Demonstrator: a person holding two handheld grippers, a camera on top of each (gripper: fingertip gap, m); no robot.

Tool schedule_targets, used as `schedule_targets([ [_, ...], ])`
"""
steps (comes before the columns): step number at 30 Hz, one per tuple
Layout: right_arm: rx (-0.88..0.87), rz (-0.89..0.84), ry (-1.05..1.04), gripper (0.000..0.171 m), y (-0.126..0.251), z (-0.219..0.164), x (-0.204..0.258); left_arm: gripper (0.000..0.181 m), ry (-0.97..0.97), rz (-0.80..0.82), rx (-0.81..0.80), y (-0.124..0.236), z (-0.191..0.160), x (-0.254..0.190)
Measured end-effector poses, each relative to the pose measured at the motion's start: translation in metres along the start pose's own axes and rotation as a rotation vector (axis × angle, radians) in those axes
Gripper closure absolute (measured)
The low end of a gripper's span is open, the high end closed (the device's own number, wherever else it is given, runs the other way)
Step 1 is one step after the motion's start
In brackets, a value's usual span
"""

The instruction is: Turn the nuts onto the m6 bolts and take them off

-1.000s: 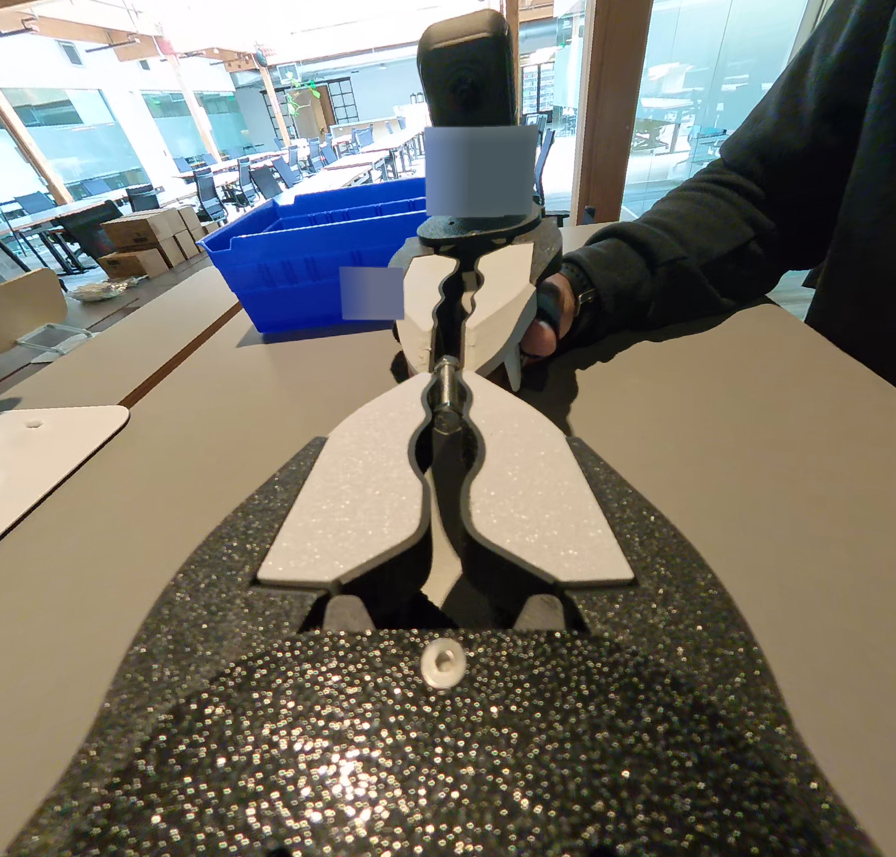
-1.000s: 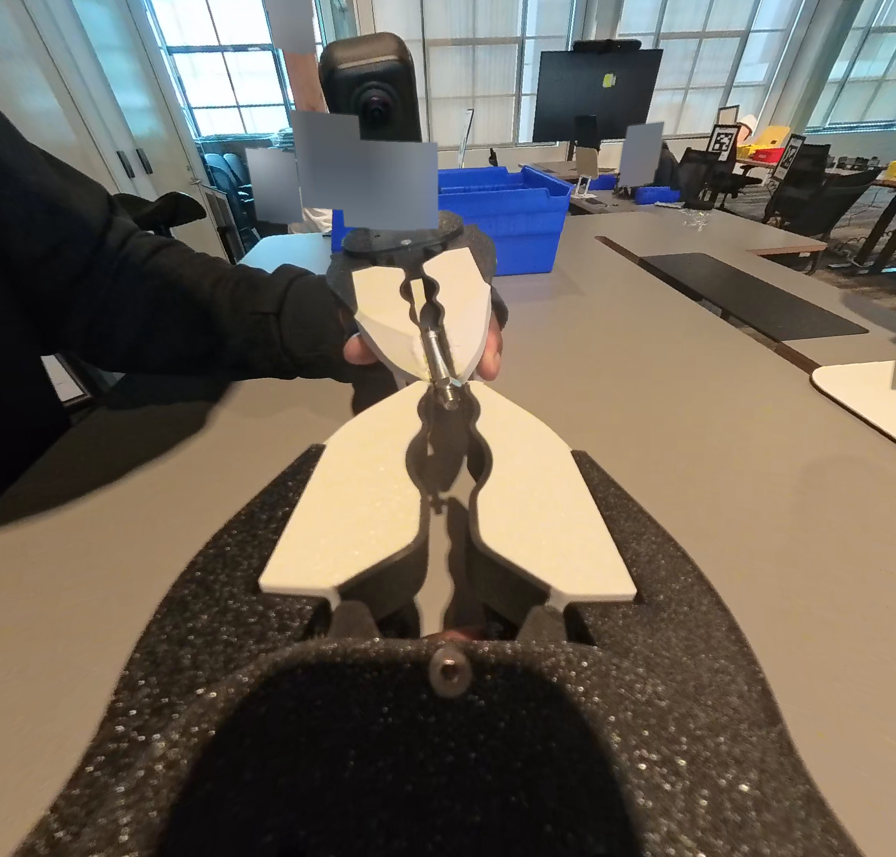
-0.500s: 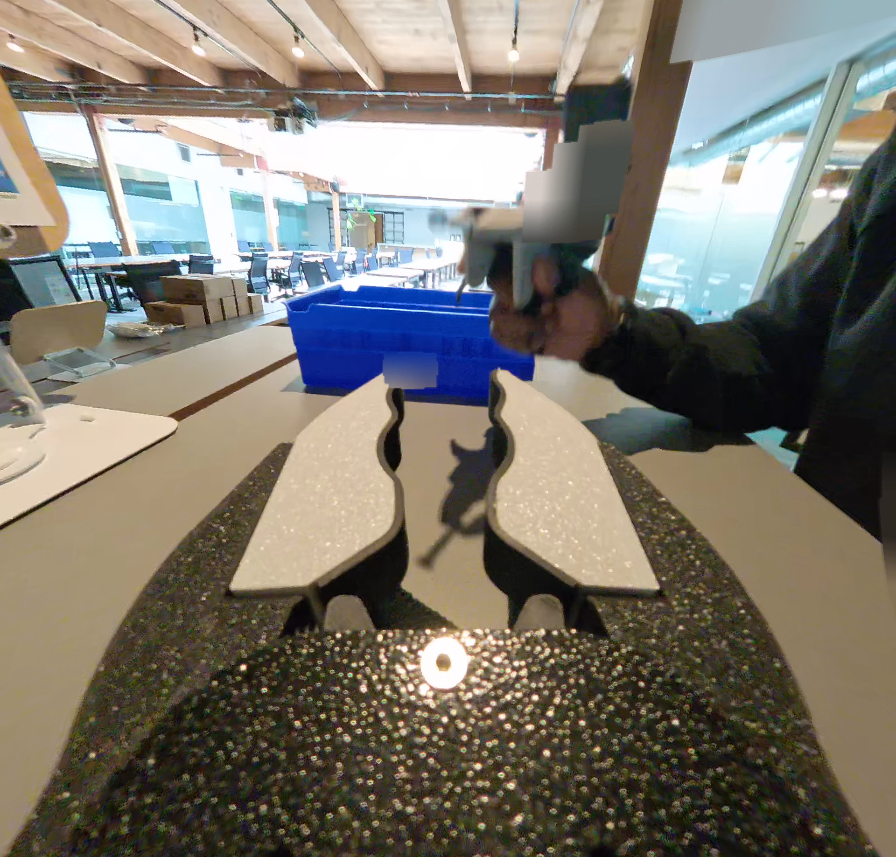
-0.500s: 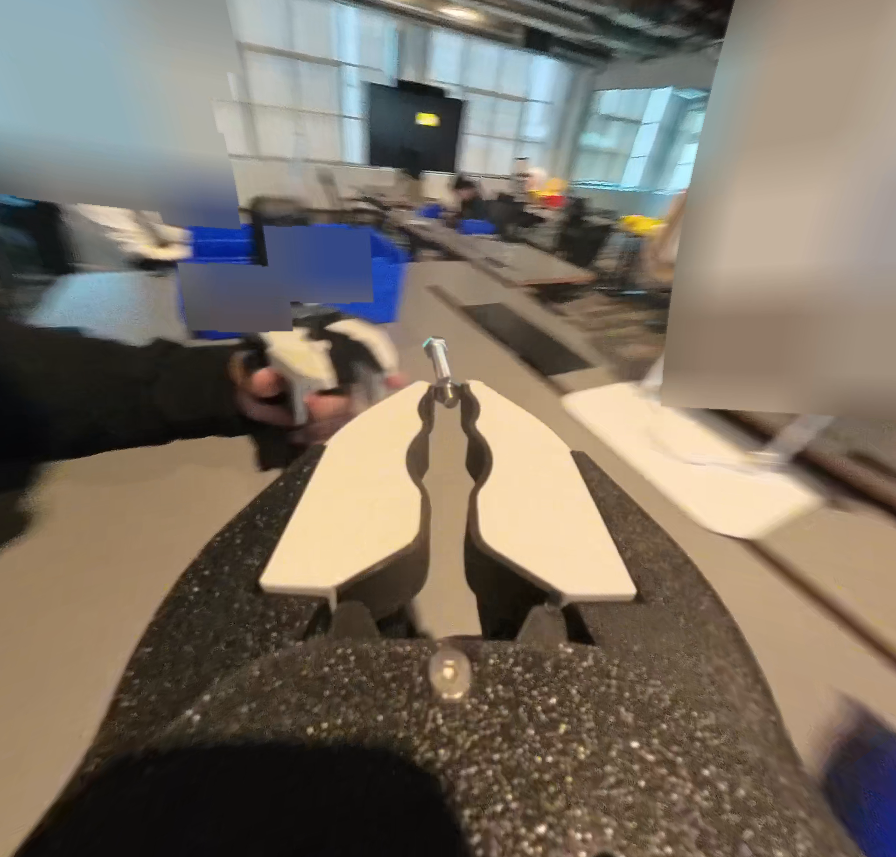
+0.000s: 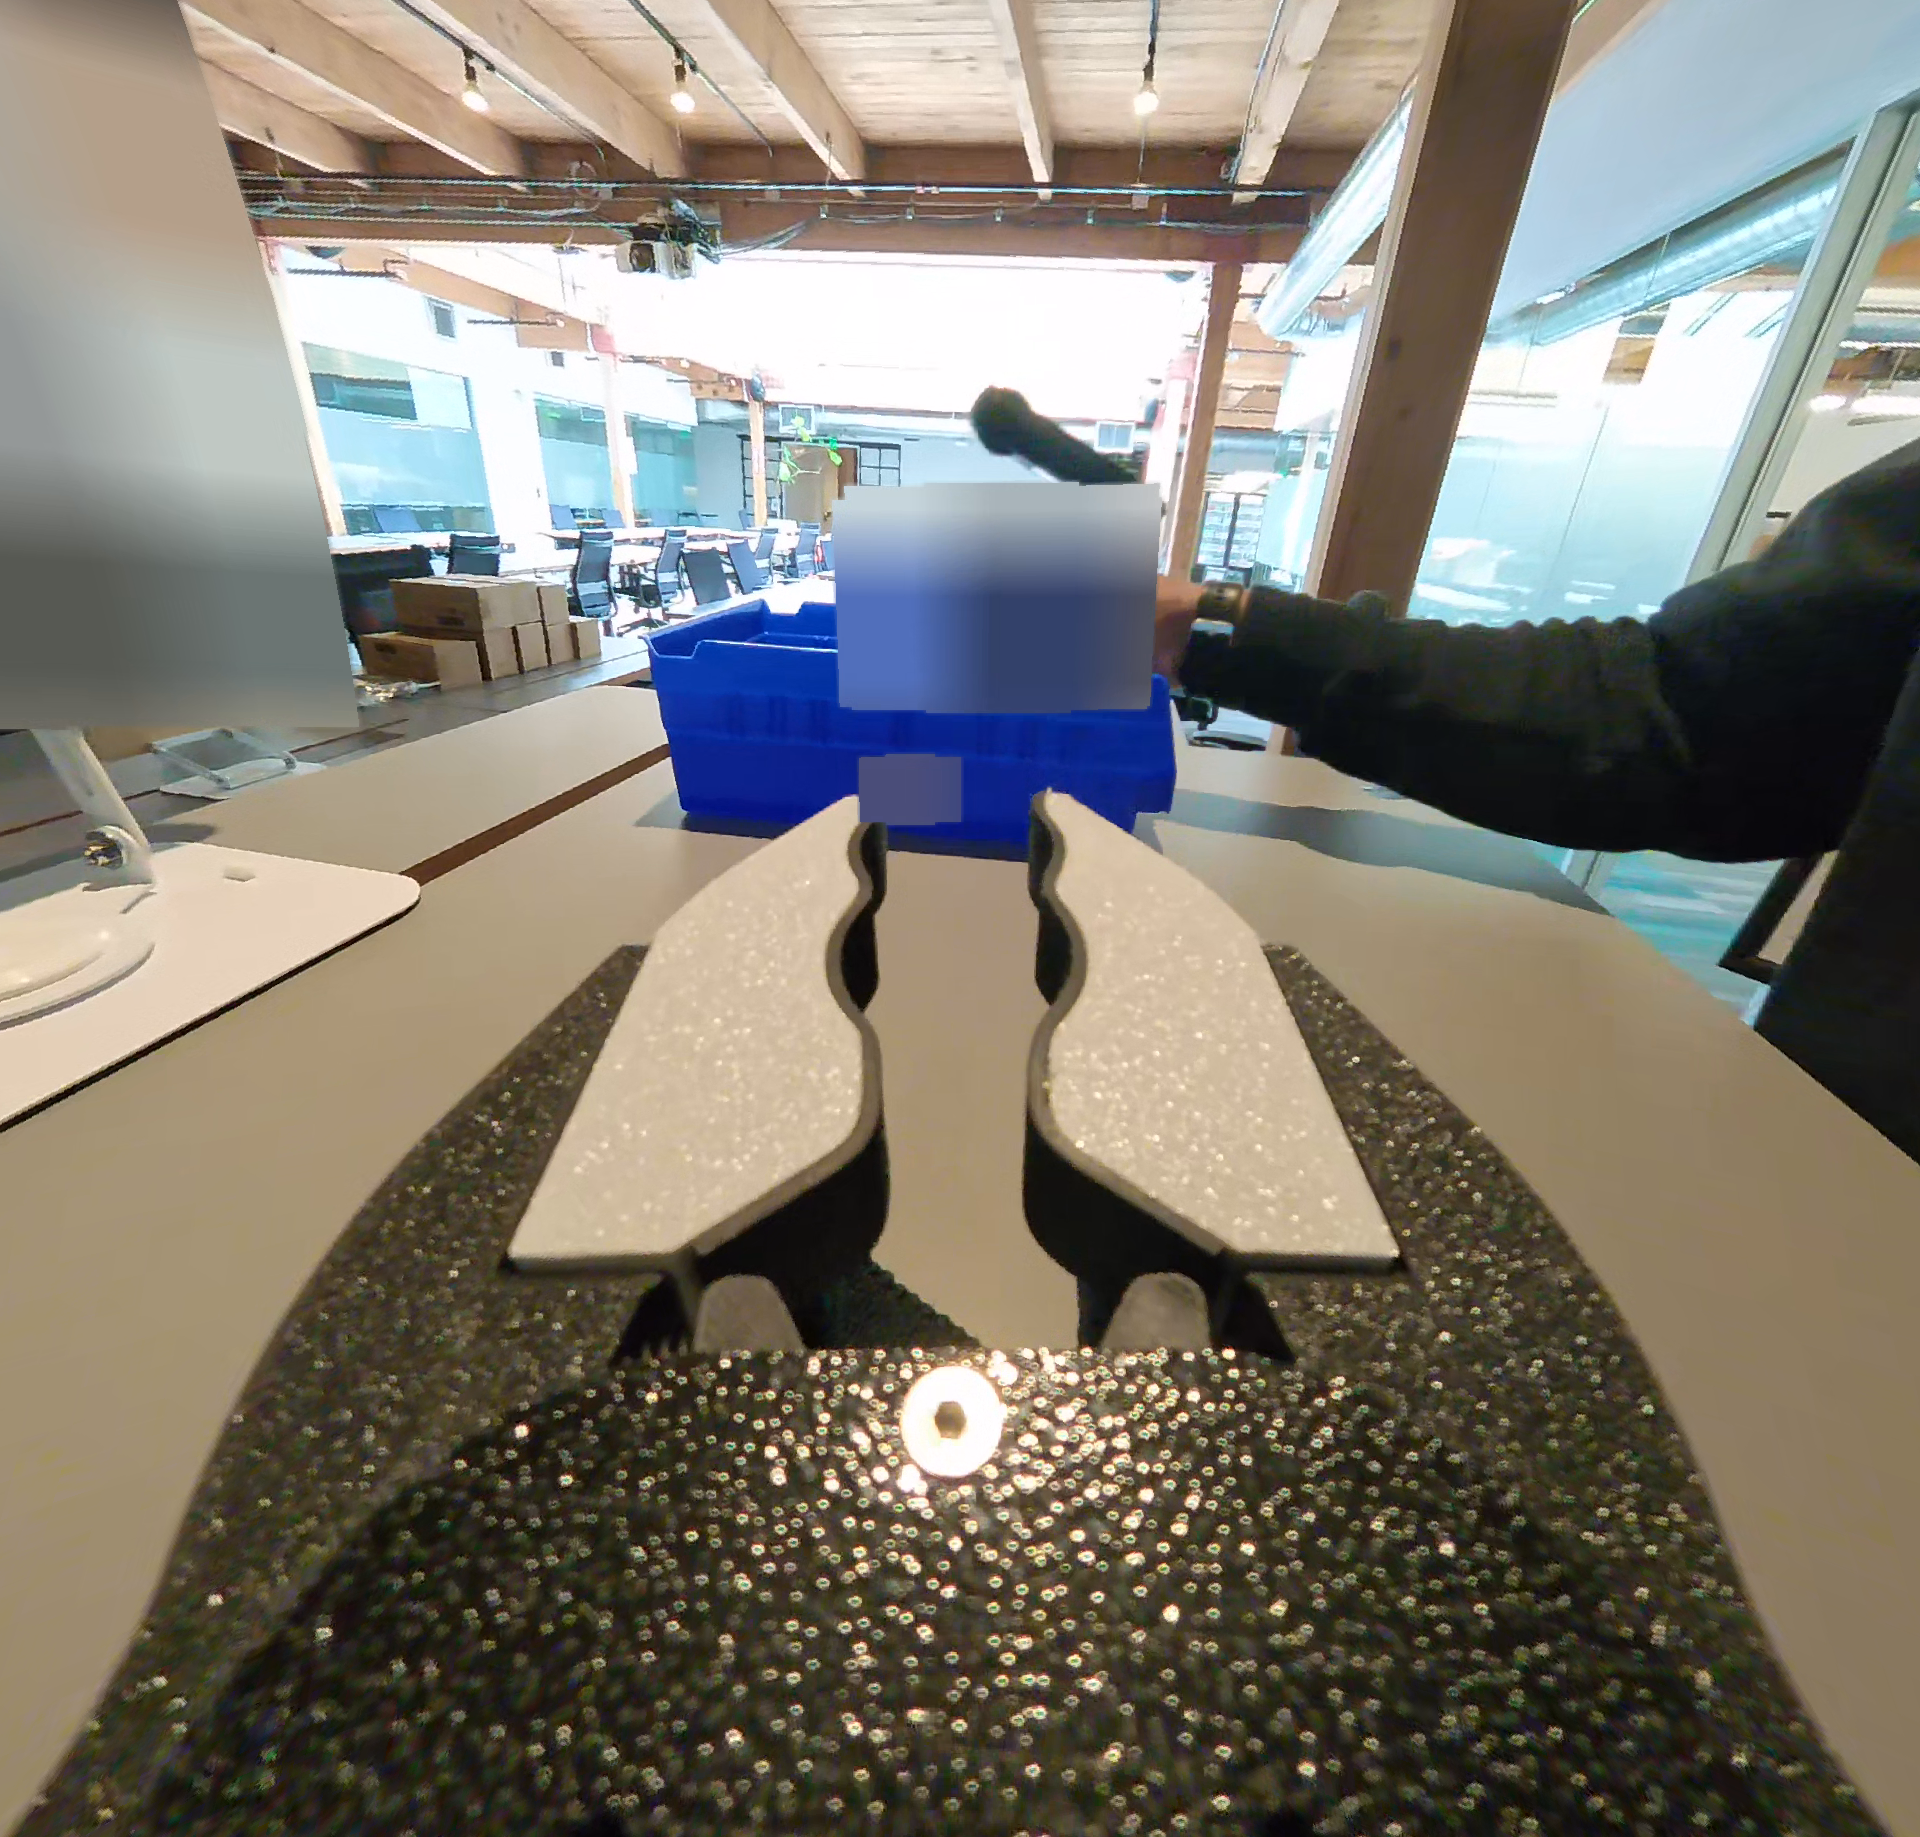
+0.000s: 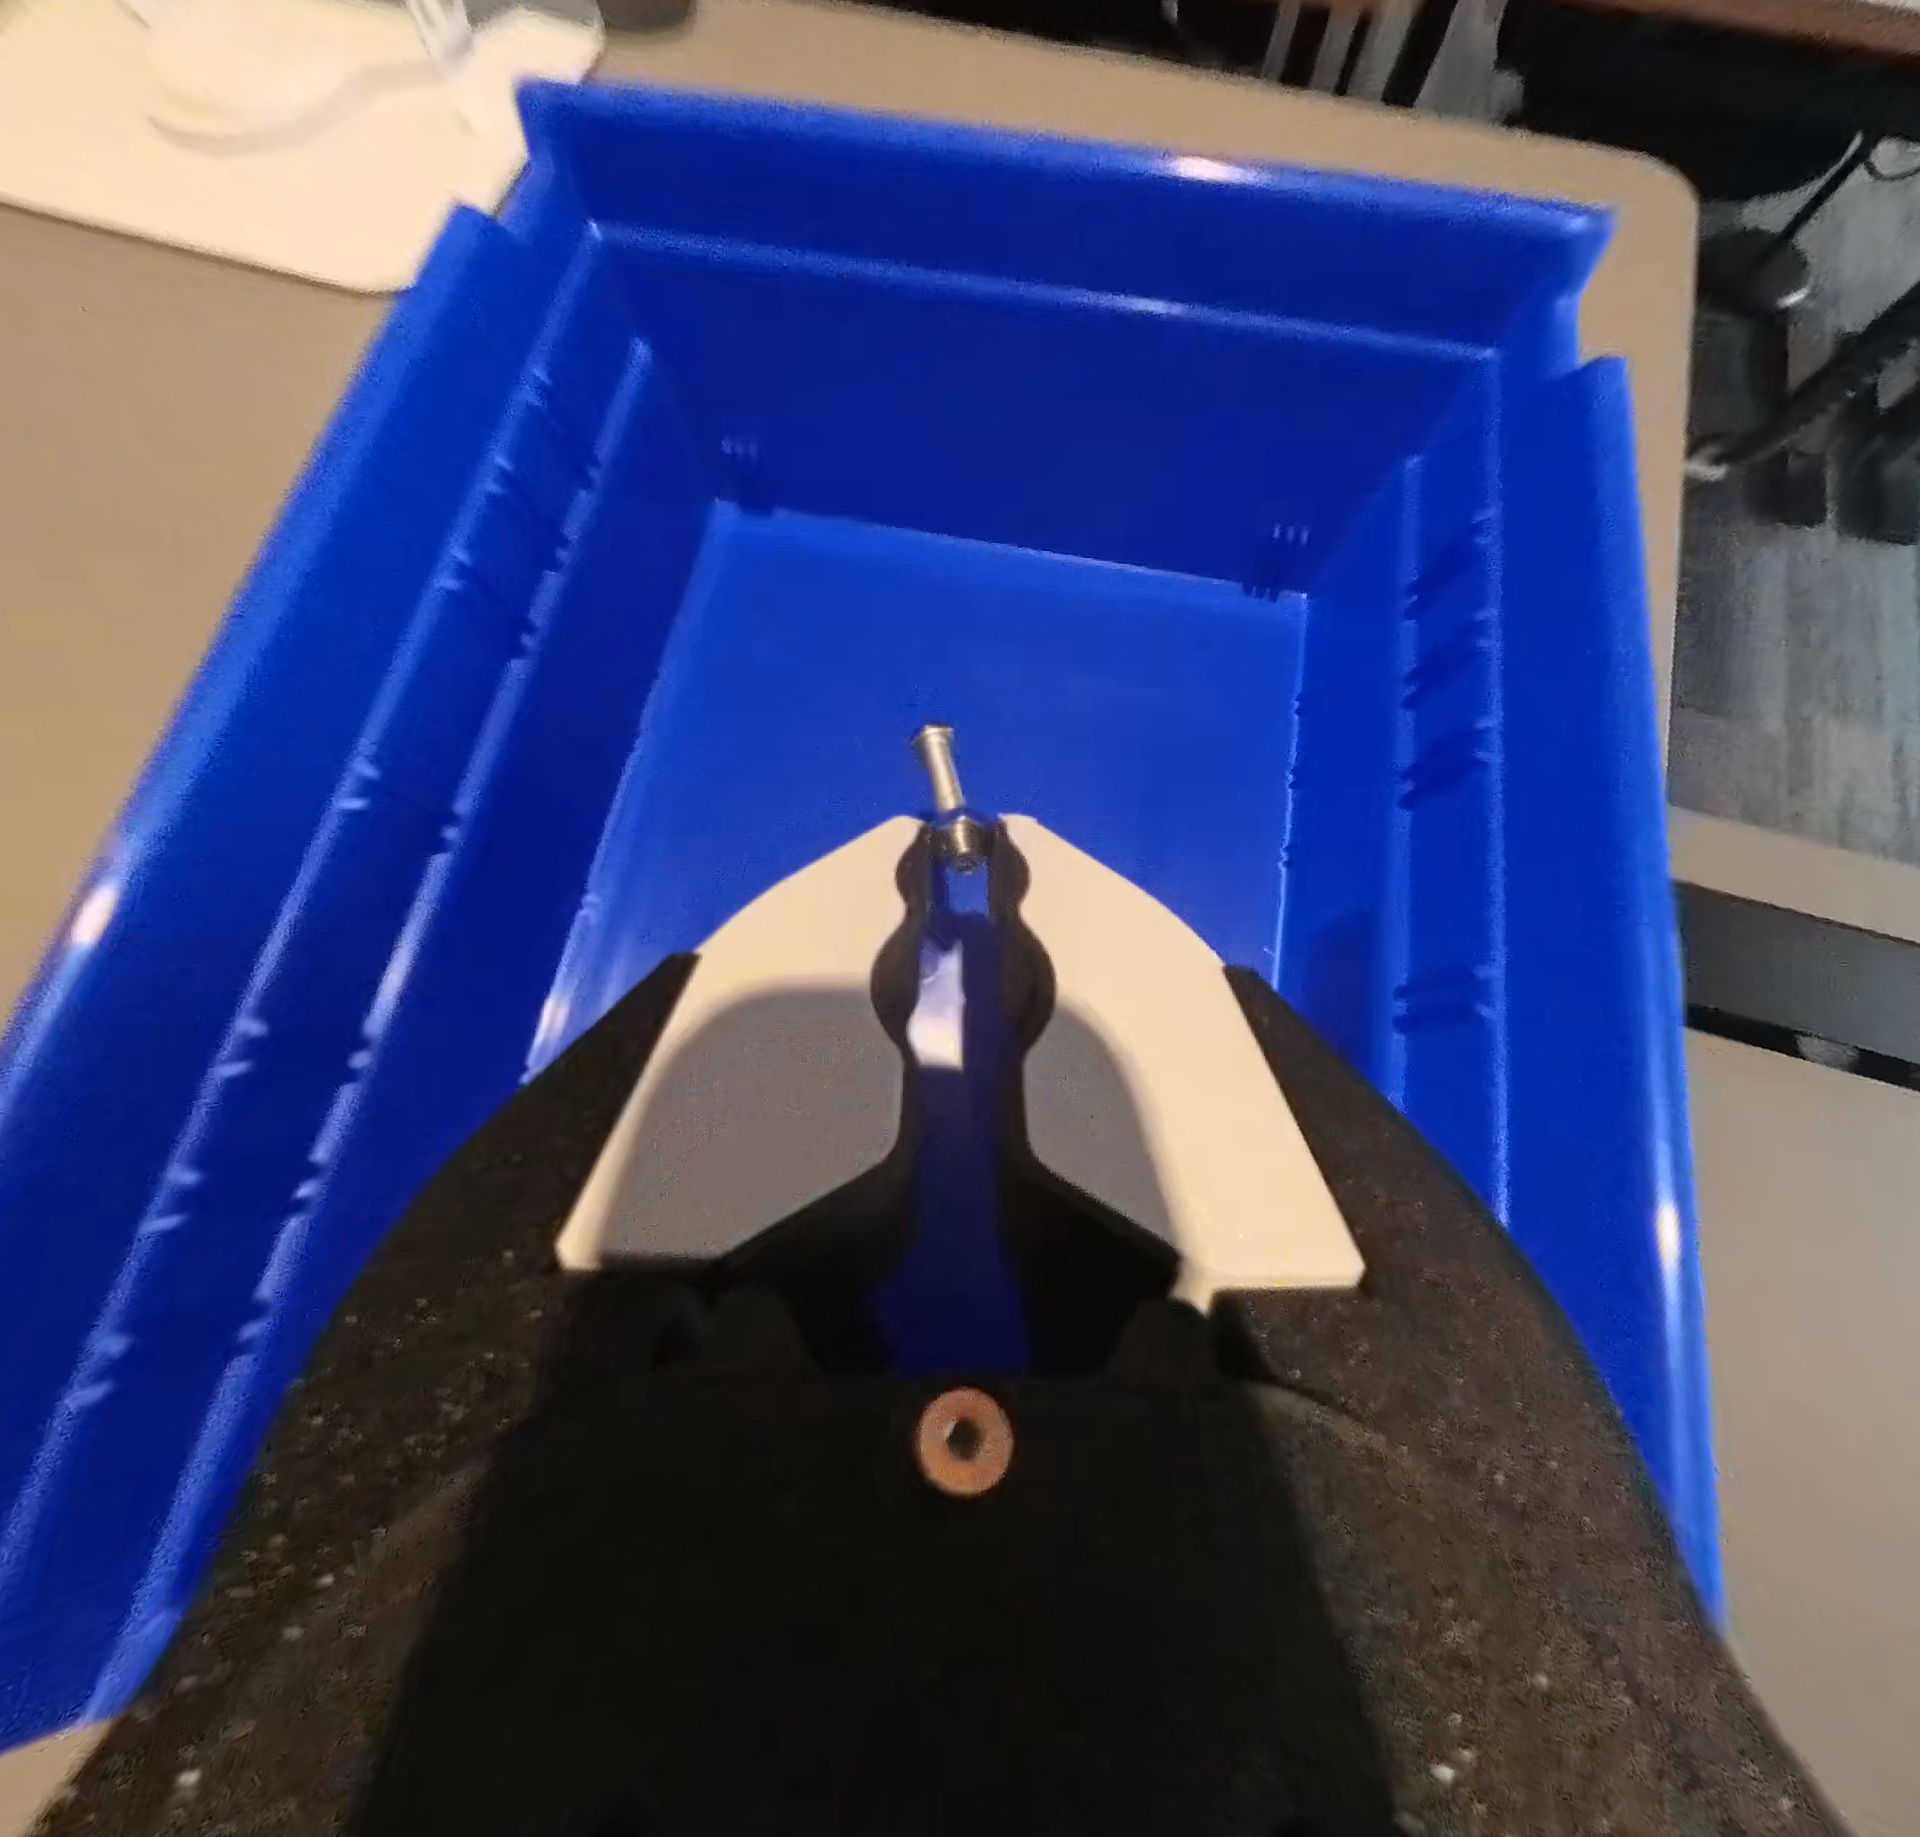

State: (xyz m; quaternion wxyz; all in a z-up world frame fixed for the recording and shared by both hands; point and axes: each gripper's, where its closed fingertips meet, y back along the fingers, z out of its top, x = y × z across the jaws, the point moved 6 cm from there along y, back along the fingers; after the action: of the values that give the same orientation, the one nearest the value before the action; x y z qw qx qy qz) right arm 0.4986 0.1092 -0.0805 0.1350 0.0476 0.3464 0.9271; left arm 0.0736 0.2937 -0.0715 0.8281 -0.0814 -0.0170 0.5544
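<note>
My right gripper (image 6: 958,827) is shut on a small steel nut (image 6: 962,842) at its fingertips. A steel bolt (image 6: 938,771) is threaded in the nut and sticks out forward. It hangs over the inside of a blue plastic bin (image 6: 935,385), whose floor below shows nothing else. My left gripper (image 5: 951,821) is open and empty, low over the grey table (image 5: 312,1112), pointing at the same blue bin (image 5: 769,738). In the left wrist view the right gripper is mostly hidden by a blur patch above the bin; only the person's dark sleeve (image 5: 1455,686) reaching to it shows.
A white base plate with a clear stand (image 5: 208,914) lies on the table left of the bin; it also shows in the right wrist view (image 6: 260,73). A wooden post (image 5: 1423,333) stands behind the table. The table's edge runs on the right (image 5: 1662,966). My right fingertips sit around 40 cm from my left ones.
The grippers were tip to tip on the bolt and nut. My left gripper opened and let go. My right gripper carried the nut and bolt away and now hangs over the blue bin.
</note>
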Motion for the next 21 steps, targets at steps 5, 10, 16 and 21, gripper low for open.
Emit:
schedule_targets([
  [5,0.179,-0.015,0.06,0.16,-0.032,-0.014,0.006,0.157,-0.009,0.01,0.002,0.0,0.0,-0.001],
  [10,0.253,-0.037,0.053,0.137,-0.025,-0.023,0.006,0.157,-0.021,0.01,0.021,0.001,-0.001,-0.003],
  [16,-0.169,-0.004,0.096,0.129,0.071,0.03,0.036,0.157,-0.026,0.021,0.027,0.001,-0.001,-0.003],
  [21,-0.596,0.448,0.279,0.136,0.128,0.067,0.202,0.157,-0.03,0.084,0.05,-0.004,-0.003,0.002],
])
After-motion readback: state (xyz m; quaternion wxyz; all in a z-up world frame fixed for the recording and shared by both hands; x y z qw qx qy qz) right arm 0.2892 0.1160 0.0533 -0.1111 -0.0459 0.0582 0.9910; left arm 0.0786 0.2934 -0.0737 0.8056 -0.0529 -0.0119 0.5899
